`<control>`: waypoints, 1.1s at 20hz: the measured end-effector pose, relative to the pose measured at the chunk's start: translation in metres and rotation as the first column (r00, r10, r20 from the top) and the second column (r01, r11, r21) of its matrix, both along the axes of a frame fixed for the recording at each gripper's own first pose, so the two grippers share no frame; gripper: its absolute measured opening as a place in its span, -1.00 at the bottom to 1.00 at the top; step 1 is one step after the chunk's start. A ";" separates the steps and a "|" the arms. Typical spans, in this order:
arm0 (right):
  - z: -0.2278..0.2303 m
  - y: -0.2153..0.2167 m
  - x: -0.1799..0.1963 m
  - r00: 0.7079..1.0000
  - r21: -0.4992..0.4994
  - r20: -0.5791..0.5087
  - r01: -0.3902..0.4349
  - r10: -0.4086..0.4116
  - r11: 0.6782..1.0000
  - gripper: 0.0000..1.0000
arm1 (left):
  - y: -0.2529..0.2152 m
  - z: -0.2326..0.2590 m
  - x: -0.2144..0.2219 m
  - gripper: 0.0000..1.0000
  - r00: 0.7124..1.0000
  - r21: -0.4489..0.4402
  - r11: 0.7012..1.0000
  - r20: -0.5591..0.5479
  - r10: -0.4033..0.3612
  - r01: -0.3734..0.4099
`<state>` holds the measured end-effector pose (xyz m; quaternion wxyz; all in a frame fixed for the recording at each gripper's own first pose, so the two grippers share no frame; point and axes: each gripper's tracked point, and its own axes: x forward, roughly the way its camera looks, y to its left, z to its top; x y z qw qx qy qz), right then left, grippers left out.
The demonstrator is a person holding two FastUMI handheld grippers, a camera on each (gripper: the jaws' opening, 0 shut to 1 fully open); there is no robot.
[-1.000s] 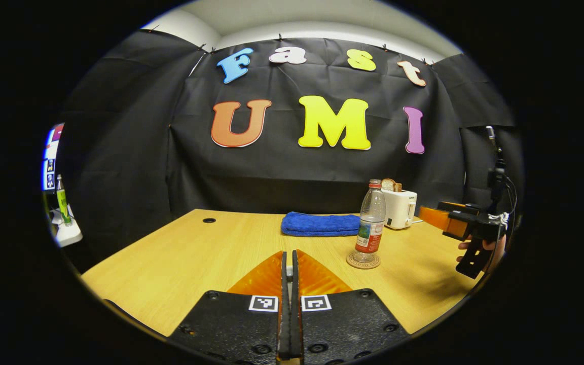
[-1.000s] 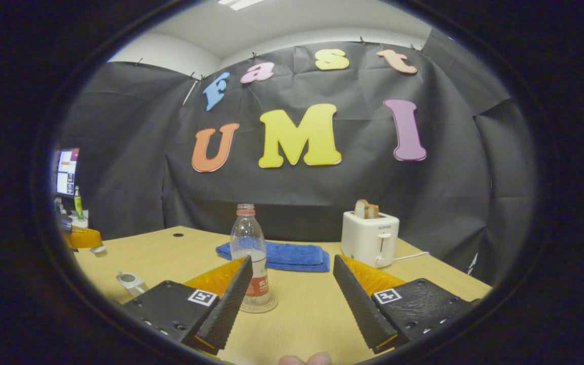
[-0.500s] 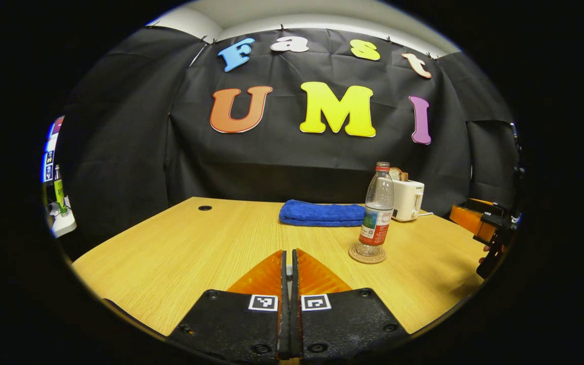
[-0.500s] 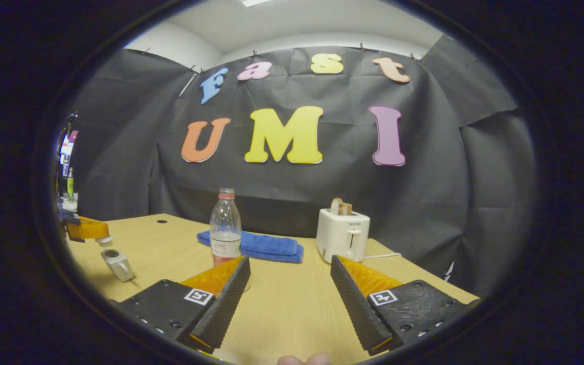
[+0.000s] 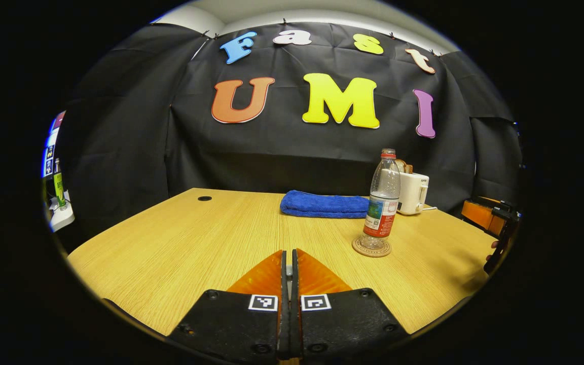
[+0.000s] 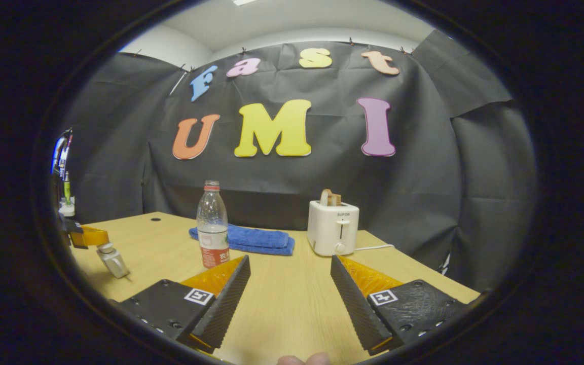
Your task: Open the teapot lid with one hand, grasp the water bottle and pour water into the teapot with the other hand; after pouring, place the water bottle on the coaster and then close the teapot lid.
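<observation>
Pressed together, both fingers of the left gripper (image 5: 287, 263) hover low over the wooden table (image 5: 180, 253) in the left gripper view, seemingly pinching something small. One water bottle (image 5: 383, 200) stands upright on one round coaster (image 5: 371, 248), one blue towel (image 5: 322, 204) and one white toaster (image 5: 414, 192) behind it.

Right gripper view: the right gripper (image 6: 289, 281) has its fingers spread wide, empty. Far left, the teapot (image 6: 113, 259) sits below the other gripper.

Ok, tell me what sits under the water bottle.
The water bottle stands upright on a round coaster, whose rim shows all around the base on the table. The coaster's middle is covered by the bottle.
</observation>
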<state>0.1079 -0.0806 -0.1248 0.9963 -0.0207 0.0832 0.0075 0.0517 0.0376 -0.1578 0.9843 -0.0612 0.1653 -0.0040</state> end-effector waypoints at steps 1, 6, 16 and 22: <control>-0.001 0.002 0.000 1.000 0.002 -0.001 -0.004 0.004 1.000 0.94 | 0.001 -0.005 -0.001 -0.94 1.000 0.000 1.000 -0.015 0.003 -0.003; 0.000 0.008 -0.003 1.000 0.009 -0.002 -0.019 0.019 1.000 0.91 | 0.002 -0.007 0.000 -0.84 1.000 0.000 1.000 -0.009 0.028 -0.028; 0.021 0.026 -0.020 0.998 0.029 0.056 -0.028 0.027 0.999 0.94 | 0.012 0.082 -0.002 1.00 0.977 0.032 0.991 0.176 0.121 -0.128; 0.048 0.042 -0.041 0.994 0.121 0.105 0.003 -0.015 0.993 0.91 | -0.019 0.131 -0.008 0.99 0.958 0.053 0.995 0.276 0.071 -0.089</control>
